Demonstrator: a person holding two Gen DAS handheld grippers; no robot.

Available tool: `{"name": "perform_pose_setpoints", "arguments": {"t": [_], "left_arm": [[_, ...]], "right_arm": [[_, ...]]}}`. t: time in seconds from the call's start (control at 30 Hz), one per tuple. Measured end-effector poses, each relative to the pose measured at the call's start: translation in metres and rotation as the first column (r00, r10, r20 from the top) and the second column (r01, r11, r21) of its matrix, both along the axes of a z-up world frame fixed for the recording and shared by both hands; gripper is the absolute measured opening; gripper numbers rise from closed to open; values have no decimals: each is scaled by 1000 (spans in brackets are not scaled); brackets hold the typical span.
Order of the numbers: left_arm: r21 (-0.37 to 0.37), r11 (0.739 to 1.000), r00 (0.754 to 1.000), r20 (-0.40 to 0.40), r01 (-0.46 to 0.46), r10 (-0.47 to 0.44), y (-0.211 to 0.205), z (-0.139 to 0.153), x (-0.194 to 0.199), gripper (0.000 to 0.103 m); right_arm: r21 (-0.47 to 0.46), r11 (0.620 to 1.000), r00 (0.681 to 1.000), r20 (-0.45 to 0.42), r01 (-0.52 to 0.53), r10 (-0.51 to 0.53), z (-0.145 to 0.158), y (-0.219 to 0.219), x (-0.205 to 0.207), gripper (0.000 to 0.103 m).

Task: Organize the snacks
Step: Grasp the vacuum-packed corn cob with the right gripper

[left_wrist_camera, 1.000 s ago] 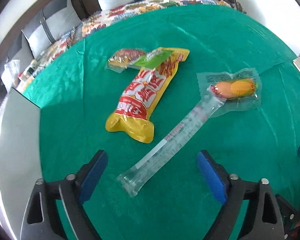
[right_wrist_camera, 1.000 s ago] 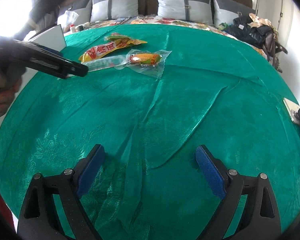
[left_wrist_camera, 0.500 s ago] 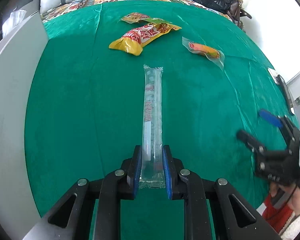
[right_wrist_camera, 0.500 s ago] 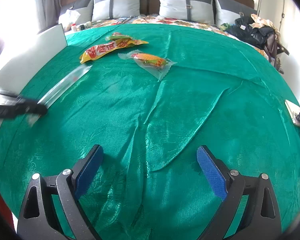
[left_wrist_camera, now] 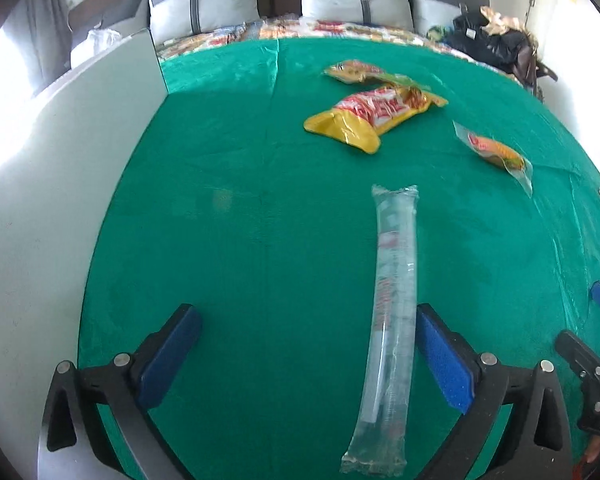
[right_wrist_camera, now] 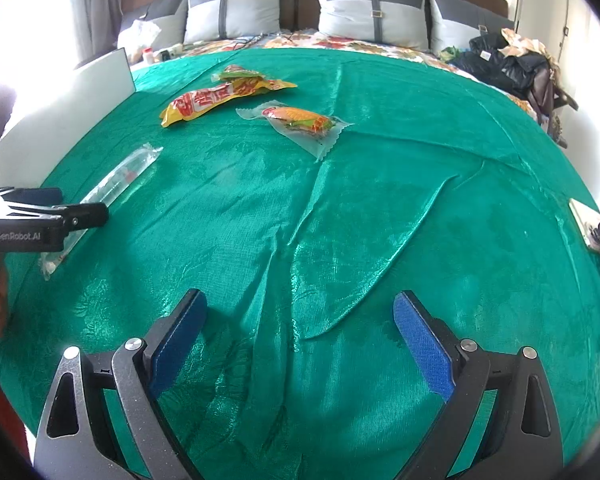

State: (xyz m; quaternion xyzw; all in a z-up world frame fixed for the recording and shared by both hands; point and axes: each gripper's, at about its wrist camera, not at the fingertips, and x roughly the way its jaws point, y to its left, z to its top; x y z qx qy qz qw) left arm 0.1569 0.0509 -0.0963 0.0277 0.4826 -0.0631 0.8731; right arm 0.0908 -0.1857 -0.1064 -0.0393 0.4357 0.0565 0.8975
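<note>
Now your left tongs (left_wrist_camera: pixel 300 354) gape, released, with the tube (left_wrist_camera: pixel 392 320) lying flat on the bed beside their right pad, long axis pointing away toward the yellow bag (left_wrist_camera: pixel 374 114). Right tongs (right_wrist_camera: pixel 300 344) gape too, empty, farther off.

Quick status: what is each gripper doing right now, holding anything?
Left gripper: open, holding nothing; the long clear plastic tube packet lies on the green cloth by its right finger.
Right gripper: open, empty, over the cloth.
</note>
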Motion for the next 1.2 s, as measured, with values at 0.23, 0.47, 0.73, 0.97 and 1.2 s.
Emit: {"name": "perform_pose_setpoints", "arguments": {"t": [0.23,0.47,0.73,0.97,1.2], "left_arm": [[-4,1000,999,47,-4,4,1,-4,1,103],[-10,1000,999,46,-6,7,-1,-5,4,103],[-11,1000,999,46,-7,7,-1,-5,5,103],[-12,1000,999,45,-7,7,0,-5,5,103],[-11,1000,999,45,-8,9,-1,-6,6,103]], "right_arm": [[1,1000,1000,-2,-2,2,0,0,0,97],[78,997,1000,4,-26,25,24,-25,34,95],[-59,933,931,-112,-354,346,40,9,148,95],[-25,959,944,-184,-283,274,14,20,180,60],[3,991,977,-170,-131,129,16,3,138,46]]}}
